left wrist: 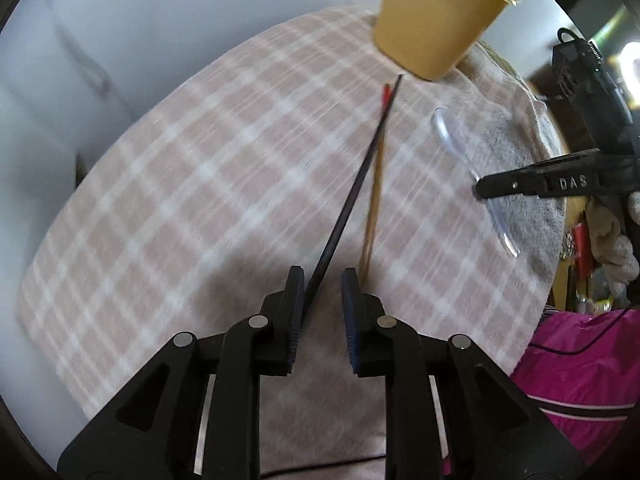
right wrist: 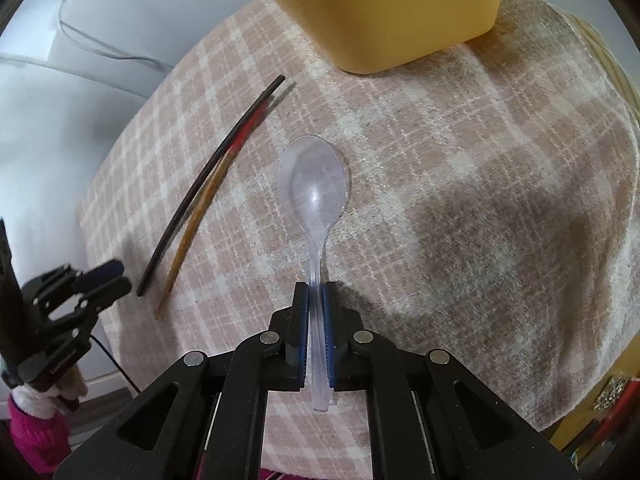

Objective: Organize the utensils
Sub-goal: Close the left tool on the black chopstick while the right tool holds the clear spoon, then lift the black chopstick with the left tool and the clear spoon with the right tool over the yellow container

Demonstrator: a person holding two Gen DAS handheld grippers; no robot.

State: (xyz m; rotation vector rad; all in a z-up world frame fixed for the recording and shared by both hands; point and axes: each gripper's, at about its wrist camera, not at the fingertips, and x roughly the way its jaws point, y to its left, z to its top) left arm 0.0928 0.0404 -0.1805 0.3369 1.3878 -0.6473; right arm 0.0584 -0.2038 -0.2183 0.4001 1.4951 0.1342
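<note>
A yellow cup stands at the far side of the checked cloth; it fills the top of the right wrist view. A black chopstick and a tan chopstick with a red end lie side by side on the cloth, also in the right wrist view. My left gripper is open, its fingertips on either side of the chopsticks' near ends. My right gripper is shut on the handle of a clear plastic spoon, bowl forward. The spoon and right gripper show at right in the left view.
The cloth covers a round white table. A cable runs across the table at the far left. A pink garment and clutter lie beyond the table's right edge. The left gripper shows at the lower left of the right wrist view.
</note>
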